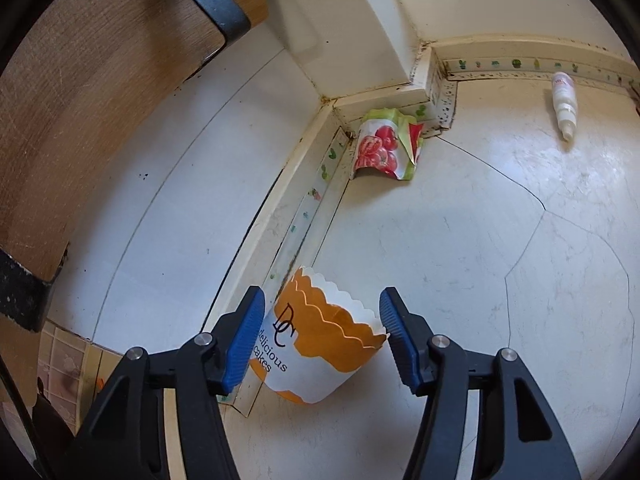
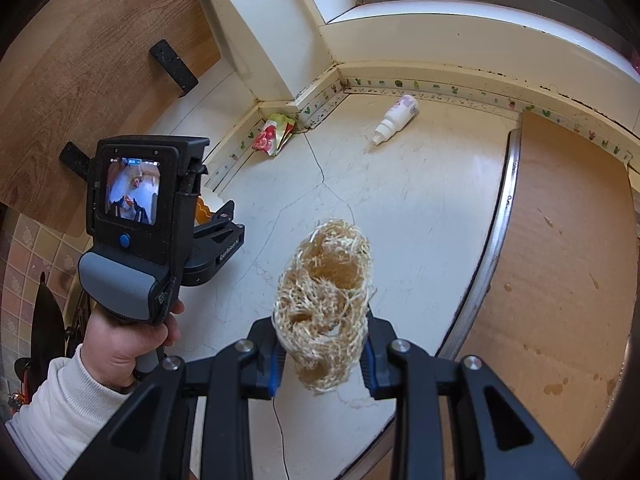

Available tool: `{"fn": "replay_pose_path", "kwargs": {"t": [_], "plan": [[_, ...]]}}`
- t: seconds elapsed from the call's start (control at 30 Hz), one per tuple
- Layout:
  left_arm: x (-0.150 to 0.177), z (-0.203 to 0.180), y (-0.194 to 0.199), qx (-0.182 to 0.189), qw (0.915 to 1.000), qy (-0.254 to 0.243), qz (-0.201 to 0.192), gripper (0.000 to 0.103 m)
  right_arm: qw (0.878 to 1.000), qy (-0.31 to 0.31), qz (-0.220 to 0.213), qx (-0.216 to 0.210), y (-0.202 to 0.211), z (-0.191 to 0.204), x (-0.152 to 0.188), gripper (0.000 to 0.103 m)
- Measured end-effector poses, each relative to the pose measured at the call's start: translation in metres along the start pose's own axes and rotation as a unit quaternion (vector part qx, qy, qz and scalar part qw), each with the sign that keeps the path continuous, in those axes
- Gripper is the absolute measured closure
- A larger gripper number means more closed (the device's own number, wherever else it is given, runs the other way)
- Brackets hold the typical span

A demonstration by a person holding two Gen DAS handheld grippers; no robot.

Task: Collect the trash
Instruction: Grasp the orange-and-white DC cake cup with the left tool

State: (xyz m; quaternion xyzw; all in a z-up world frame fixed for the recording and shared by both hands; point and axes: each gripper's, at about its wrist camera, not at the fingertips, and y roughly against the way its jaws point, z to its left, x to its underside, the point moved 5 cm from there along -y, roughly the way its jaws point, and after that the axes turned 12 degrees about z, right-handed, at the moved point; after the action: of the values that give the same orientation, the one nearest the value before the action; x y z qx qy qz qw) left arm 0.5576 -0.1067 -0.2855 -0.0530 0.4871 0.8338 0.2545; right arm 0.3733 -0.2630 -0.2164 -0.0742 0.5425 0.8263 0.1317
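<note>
Paper cake cup (image 1: 320, 340): orange-white, scalloped rim, creased, at worktop (image 1: 480, 260) wall edge, between spread left gripper (image 1: 322, 336) pads, right pad clear. Right gripper (image 2: 320, 356) pinches tangled straw-fibre wad (image 2: 324, 304).

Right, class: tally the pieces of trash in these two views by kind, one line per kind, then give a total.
Paper cake cups: 1
Crumpled fruit-print wrappers: 1
Small white bottles: 1
Straw-like fibre bundles: 1
Total: 4
</note>
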Motion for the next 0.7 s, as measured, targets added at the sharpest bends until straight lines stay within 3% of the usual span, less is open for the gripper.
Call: {"fn": "replay_pose_path", "kwargs": {"t": [0.17, 0.33, 0.43, 0.5, 0.57, 0.63, 0.7], "plan": [[0.001, -0.005, 0.002, -0.012, 0.9997, -0.019, 0.003, 0.04, 1.0, 0.001, -0.005, 0.004, 0.005, 0.002, 0.013, 0.073], [0.01, -0.011, 0.016, -0.026, 0.9988, -0.039, 0.008, 0.043, 1.0, -0.009, -0.007, 0.001, 0.013, 0.0, 0.024, 0.073], [0.011, -0.007, 0.025, -0.014, 0.9994, -0.029, 0.012, 0.053, 1.0, -0.008, -0.01, 0.002, 0.021, 0.002, 0.031, 0.073], [0.013, -0.003, 0.031, -0.004, 0.9997, -0.018, 0.015, 0.073, 1.0, -0.009, -0.012, 0.0, 0.027, 0.002, 0.034, 0.073], [0.017, 0.002, 0.039, -0.005, 0.9998, -0.012, 0.012, 0.086, 1.0, -0.01, -0.014, -0.002, 0.033, 0.002, 0.038, 0.073], [0.022, 0.005, 0.046, 0.021, 0.9996, -0.005, 0.019, 0.087, 1.0, -0.009, -0.016, -0.003, 0.038, 0.003, 0.043, 0.073], [0.029, 0.009, 0.05, 0.04, 0.9989, 0.004, 0.025, 0.095, 1.0, -0.007, -0.017, -0.005, 0.042, 0.005, 0.047, 0.073]]}}
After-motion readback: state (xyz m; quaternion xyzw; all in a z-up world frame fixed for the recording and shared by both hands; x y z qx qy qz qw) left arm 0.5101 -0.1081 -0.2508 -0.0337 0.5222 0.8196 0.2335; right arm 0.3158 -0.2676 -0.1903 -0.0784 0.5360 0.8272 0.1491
